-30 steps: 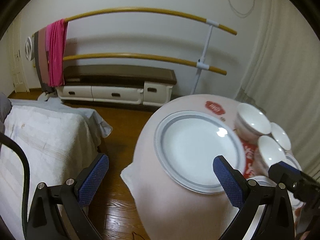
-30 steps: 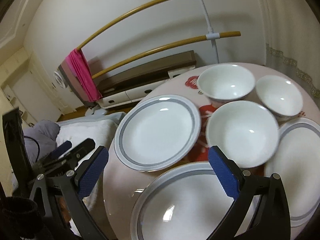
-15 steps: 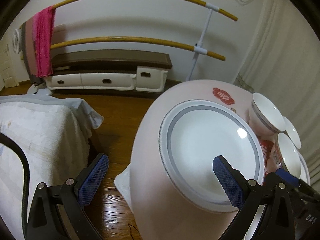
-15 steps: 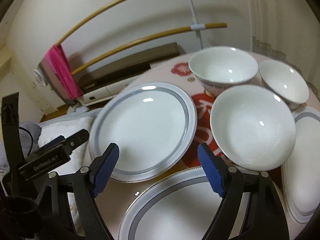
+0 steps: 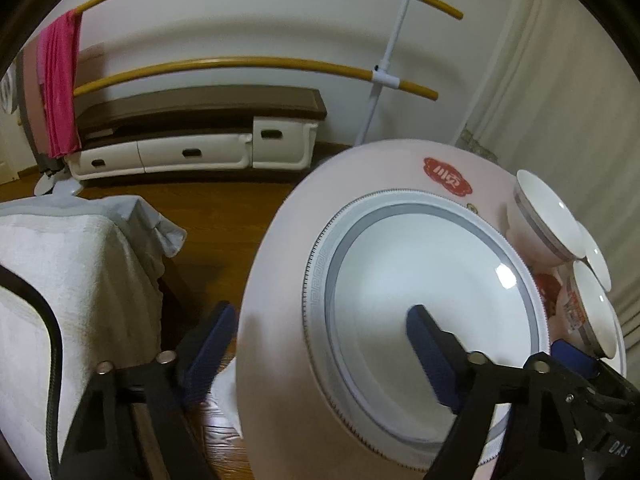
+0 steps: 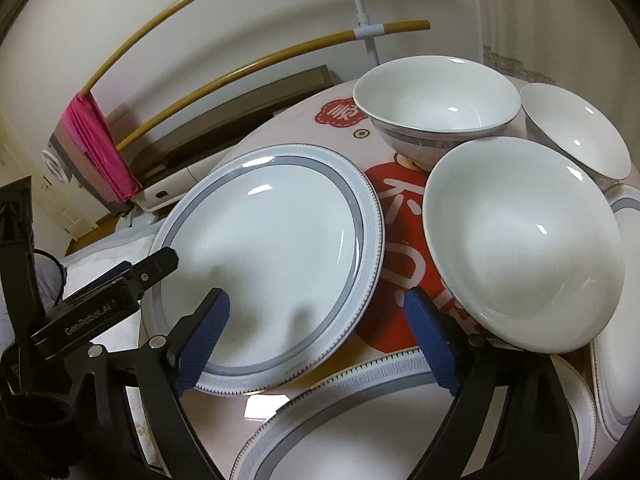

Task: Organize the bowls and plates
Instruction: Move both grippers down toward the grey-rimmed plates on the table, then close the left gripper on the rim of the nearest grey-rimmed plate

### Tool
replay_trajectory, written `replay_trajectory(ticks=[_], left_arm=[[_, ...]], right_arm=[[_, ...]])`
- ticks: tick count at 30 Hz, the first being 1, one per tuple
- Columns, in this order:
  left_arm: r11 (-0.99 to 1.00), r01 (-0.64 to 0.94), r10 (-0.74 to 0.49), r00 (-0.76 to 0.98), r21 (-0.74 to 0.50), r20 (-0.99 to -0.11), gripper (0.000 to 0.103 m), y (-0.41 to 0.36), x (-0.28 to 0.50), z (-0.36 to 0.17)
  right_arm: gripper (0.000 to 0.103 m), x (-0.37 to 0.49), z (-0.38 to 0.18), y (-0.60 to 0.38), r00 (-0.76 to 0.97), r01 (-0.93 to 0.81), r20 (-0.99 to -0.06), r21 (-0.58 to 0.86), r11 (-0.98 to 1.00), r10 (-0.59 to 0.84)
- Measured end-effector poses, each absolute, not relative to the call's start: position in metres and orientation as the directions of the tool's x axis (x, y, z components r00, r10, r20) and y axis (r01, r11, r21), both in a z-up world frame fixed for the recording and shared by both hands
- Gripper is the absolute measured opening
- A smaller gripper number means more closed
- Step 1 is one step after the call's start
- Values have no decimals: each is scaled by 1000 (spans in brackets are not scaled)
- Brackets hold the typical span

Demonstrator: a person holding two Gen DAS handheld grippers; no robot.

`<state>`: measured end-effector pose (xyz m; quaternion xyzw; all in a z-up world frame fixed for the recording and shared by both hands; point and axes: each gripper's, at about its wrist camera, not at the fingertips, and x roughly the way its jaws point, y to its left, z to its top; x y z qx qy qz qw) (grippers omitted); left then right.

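Observation:
A grey-rimmed white plate (image 5: pixel 424 292) (image 6: pixel 280 256) lies at the left edge of the round pink table (image 5: pixel 280 300). My left gripper (image 5: pixel 320 344) is open: one finger is over the plate, the other beside the table edge. My right gripper (image 6: pixel 316 328) is open and low over the same plate's near rim. A large white bowl (image 6: pixel 520 240) sits right of the plate, with two bowls (image 6: pixel 436 108) (image 6: pixel 576 132) behind it. Another grey-rimmed plate (image 6: pixel 360 432) lies under my right gripper and a third plate (image 6: pixel 624 216) at the far right.
A bed with a white cover (image 5: pixel 60 280) stands left of the table over a wooden floor (image 5: pixel 208 216). A low cabinet (image 5: pixel 200 140) and a drying rack with a pink towel (image 5: pixel 58 84) stand along the wall. A curtain (image 5: pixel 560 120) hangs at the right.
Both grippers have moved forward and down toward the left plate. My left gripper's right finger now reaches over the plate. My right gripper has narrowed a little but stays open.

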<state>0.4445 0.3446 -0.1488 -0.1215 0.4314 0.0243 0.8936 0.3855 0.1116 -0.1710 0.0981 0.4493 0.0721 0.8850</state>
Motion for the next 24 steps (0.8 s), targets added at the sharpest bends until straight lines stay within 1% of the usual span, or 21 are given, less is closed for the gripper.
replay_trajectory(ticks=[2, 5, 6, 7, 8, 9, 12, 18, 24], left_arm=[[970, -141, -69, 618, -197, -783, 66, 345, 450, -152], [967, -145, -80, 602, -207, -795, 49, 348, 458, -159], [968, -148, -72, 606, -201, -792, 46, 348, 459, -159], [969, -151, -67, 606, -197, -793, 40, 349, 460, -159], [967, -149, -74, 610, -206, -789, 28, 347, 462, -159], [962, -140, -103, 610, -235, -786, 23, 349, 462, -159], [960, -139, -107, 614, -241, -782, 22, 351, 460, -159], [939, -153, -147, 632, -308, -761, 16, 364, 443, -159], [945, -161, -119, 643, -285, -756, 14, 362, 425, -152]], right_arm=[[93, 387, -172, 112, 588, -33, -782, 235, 971, 209], [97, 389, -173, 115, 589, -32, -780, 238, 971, 211], [98, 390, -174, 115, 590, -30, -780, 239, 971, 210], [98, 390, -174, 115, 589, -29, -780, 241, 970, 211], [99, 391, -173, 115, 590, -29, -779, 243, 970, 212], [100, 391, -174, 115, 590, -28, -778, 244, 969, 213], [101, 392, -174, 116, 590, -30, -777, 249, 968, 218], [101, 392, -173, 116, 588, -40, -774, 262, 964, 235], [101, 393, -173, 118, 585, -45, -776, 258, 965, 235]])
